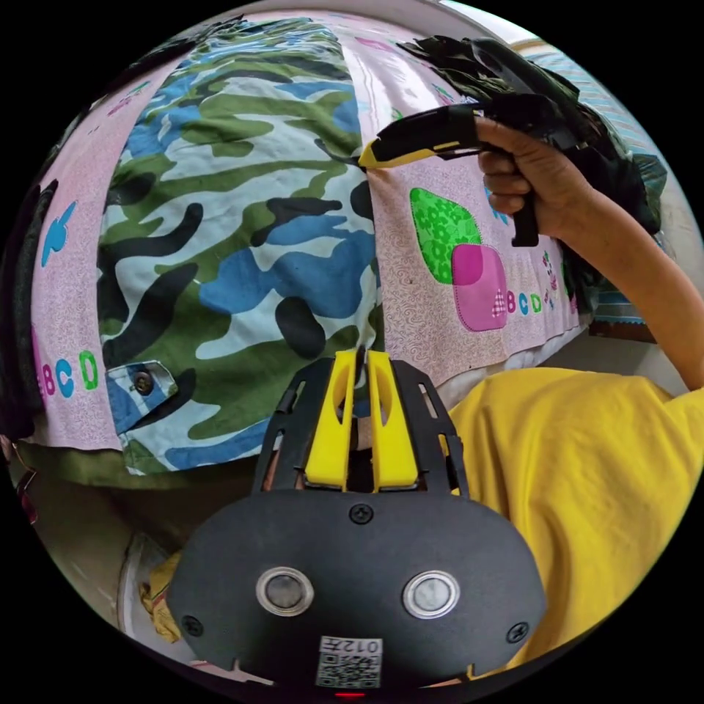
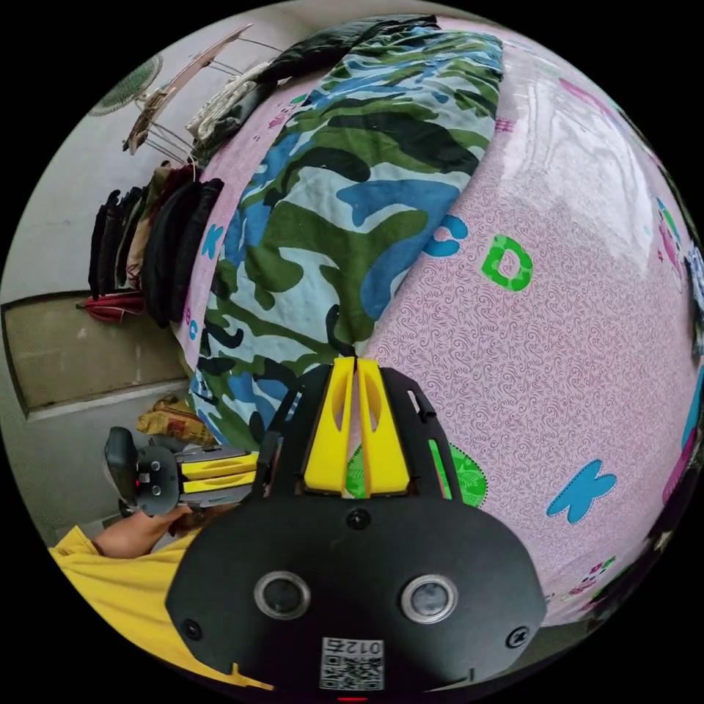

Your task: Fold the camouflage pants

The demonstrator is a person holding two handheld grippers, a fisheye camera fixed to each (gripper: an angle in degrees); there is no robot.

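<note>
On the bed's pink sheet (image 2: 557, 345), both tongs clamp one long edge of the camouflage pants (image 1: 242, 242): left tongs (image 1: 361, 358) at the near hem, right tongs (image 2: 355, 361) farther along; bare sheet lies beside that edge

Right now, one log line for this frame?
blue-green camouflage pants: flat on pink patterned sheet | left gripper: shut on edge | right gripper: shut on edge
</note>
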